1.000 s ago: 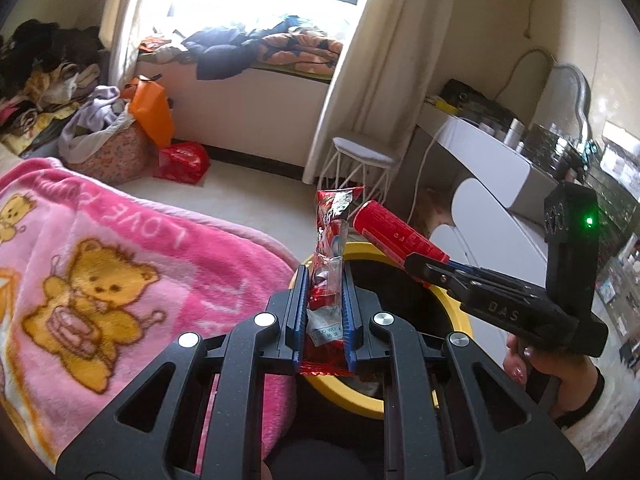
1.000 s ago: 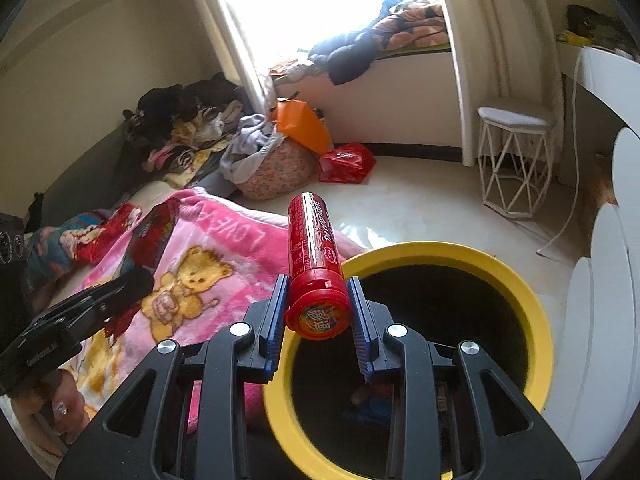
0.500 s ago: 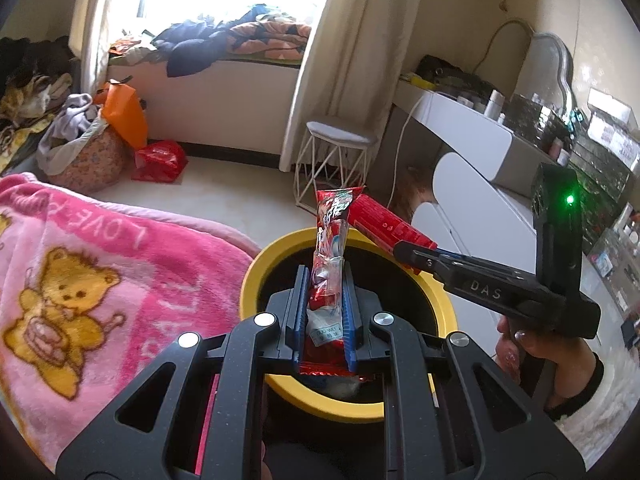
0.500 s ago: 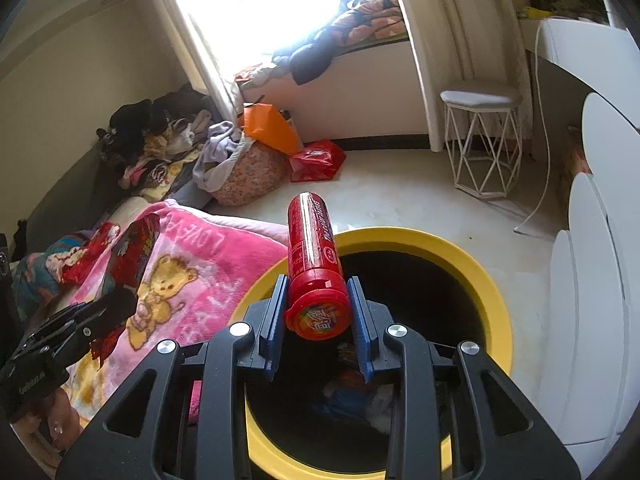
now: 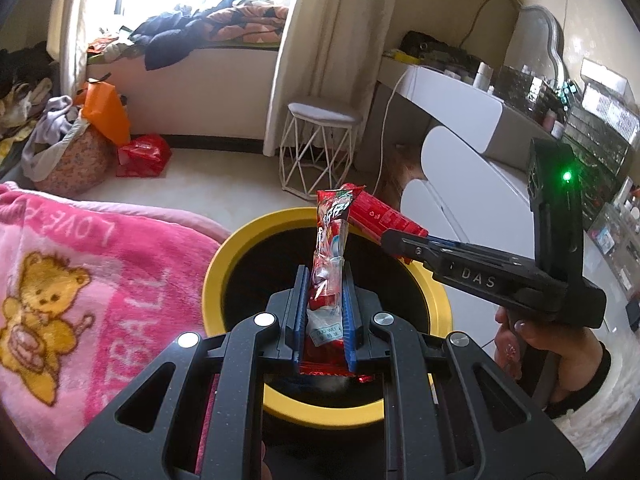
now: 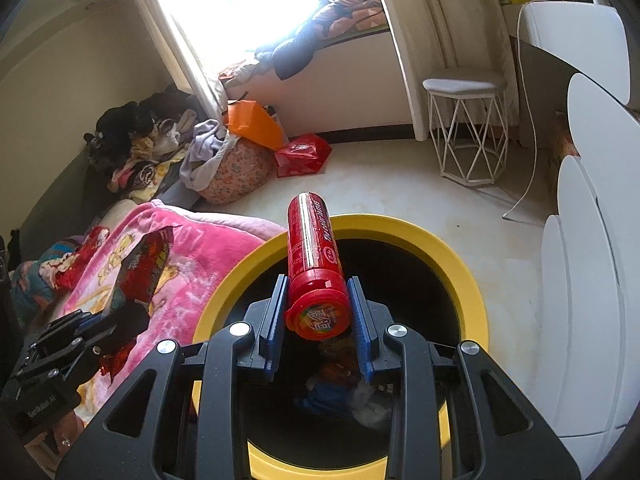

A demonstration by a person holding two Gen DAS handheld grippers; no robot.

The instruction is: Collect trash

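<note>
The left tongs (image 5: 324, 312) are pinching a light, crinkly red foil snack wrapper (image 5: 329, 264) near its lower end; the right tongs (image 6: 316, 316) are clamping a rigid, smooth red plastic candy tube (image 6: 312, 256) at its cap, both hovering over the yellow-rimmed black bin (image 6: 452, 264).

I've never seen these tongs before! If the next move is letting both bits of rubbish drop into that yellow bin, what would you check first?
1. Left tongs gripping the red snack wrapper: ok, pinched between the blue pads.
2. Right tongs gripping the red candy tube: ok, clamped near its cap.
3. Wrapper over the mouth of the yellow-rimmed bin: ok.
4. Tube over the bin opening: ok for the capped end; its far end reaches the rim.
5. Room left in the bin: ok, some rubbish lies far down inside.
6. Wrapper and tube clear of each other: cannot tell; they overlap in the left view.
</note>
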